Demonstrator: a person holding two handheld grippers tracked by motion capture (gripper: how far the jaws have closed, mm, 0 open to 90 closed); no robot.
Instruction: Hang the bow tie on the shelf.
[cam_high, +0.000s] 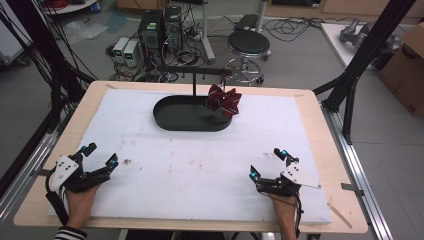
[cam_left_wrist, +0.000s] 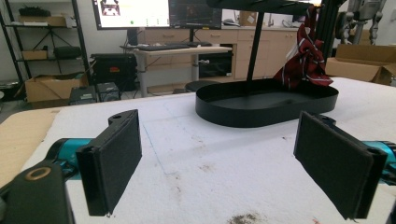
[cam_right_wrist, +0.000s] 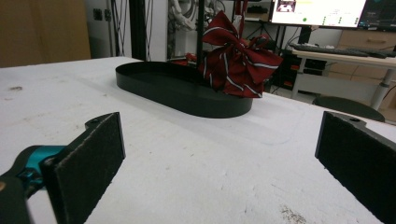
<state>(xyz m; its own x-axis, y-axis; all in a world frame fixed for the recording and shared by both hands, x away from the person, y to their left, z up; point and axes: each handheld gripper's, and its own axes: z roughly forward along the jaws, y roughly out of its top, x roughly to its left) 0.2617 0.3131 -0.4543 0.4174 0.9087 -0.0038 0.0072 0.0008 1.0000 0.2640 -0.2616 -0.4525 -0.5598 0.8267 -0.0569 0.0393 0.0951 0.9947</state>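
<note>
Both the left gripper (cam_high: 102, 156) and right gripper (cam_high: 267, 162) are held spread, empty — the red bow (cam_high: 224, 100) partly hides the stand (cam_high: 195, 82).

Two black claws, left claw (cam_high: 98, 158) and right claw (cam_high: 269, 162), teal accents at fingertips, flat black foam pads (cam_left_wrist: 114, 156). Grey three-cornered plate atop each, black cables trailing. Black-and-white striped sleeve (cam_high: 70, 233) at left wrist.

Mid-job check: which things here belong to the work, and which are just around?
Likely in play: red striped cloth, black oval tray with its stand, left gripper, right gripper, both open.
Just around: stool, computer towers, cardboard box.
</note>
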